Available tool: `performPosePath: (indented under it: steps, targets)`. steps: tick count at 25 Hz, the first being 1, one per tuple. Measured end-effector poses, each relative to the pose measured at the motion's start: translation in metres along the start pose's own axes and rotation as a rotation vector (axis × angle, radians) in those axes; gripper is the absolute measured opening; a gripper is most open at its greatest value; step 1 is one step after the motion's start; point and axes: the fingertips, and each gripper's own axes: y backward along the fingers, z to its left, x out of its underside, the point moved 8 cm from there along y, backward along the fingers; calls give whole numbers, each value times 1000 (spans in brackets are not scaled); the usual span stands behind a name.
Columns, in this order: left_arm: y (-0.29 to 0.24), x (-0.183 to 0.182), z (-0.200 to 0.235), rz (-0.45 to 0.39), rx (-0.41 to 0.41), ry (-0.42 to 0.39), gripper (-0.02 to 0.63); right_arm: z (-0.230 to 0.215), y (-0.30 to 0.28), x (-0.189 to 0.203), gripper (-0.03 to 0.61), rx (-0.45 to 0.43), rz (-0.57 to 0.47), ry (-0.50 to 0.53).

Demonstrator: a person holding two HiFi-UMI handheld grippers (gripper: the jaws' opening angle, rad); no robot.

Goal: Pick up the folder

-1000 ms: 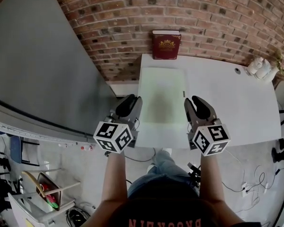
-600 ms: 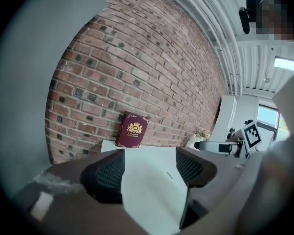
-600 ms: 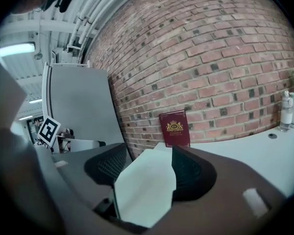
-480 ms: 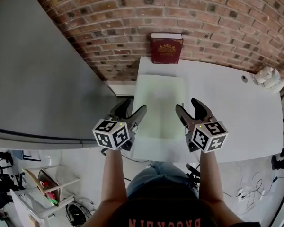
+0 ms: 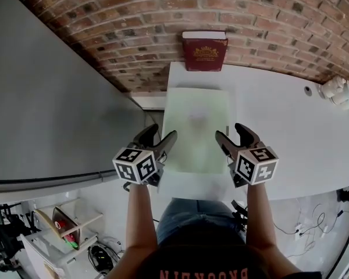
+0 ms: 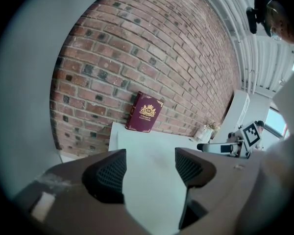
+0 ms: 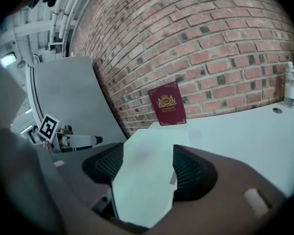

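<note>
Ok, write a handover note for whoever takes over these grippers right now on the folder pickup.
Left gripper: jaws apart, just been opening, gripping nothing, at the folder's near left edge.
Right gripper: the same, at the near right edge.
Folder: pale green, flat on the white table, in front of a red book standing against the brick wall.
Done: both grippers brought to the folder.
Left: close on its edges and lift.

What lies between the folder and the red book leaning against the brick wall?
Only a bare strip of the white table separates the folder from the red book; the head view shows this most plainly.
</note>
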Motion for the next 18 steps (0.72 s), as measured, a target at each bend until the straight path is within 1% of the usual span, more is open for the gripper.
performPosePath:
  steps: [5, 9, 13, 16, 18]
  targets:
    - [-9, 13, 17, 67, 19, 43, 324, -7, -9, 15, 319, 31, 75, -36]
    - [-17, 25, 30, 121, 34, 80, 324, -13, -16, 26, 319, 59, 115, -60]
    - [-27, 33, 41, 171, 40, 96, 324, -19, -25, 35, 319, 80, 160, -67]
    - [-36, 39, 46, 210, 46, 108, 324, -23, -31, 41, 321, 89, 185, -73]
    - [-40, 42, 49, 230, 53, 121, 324, -26, -35, 44, 321, 81, 191, -103]
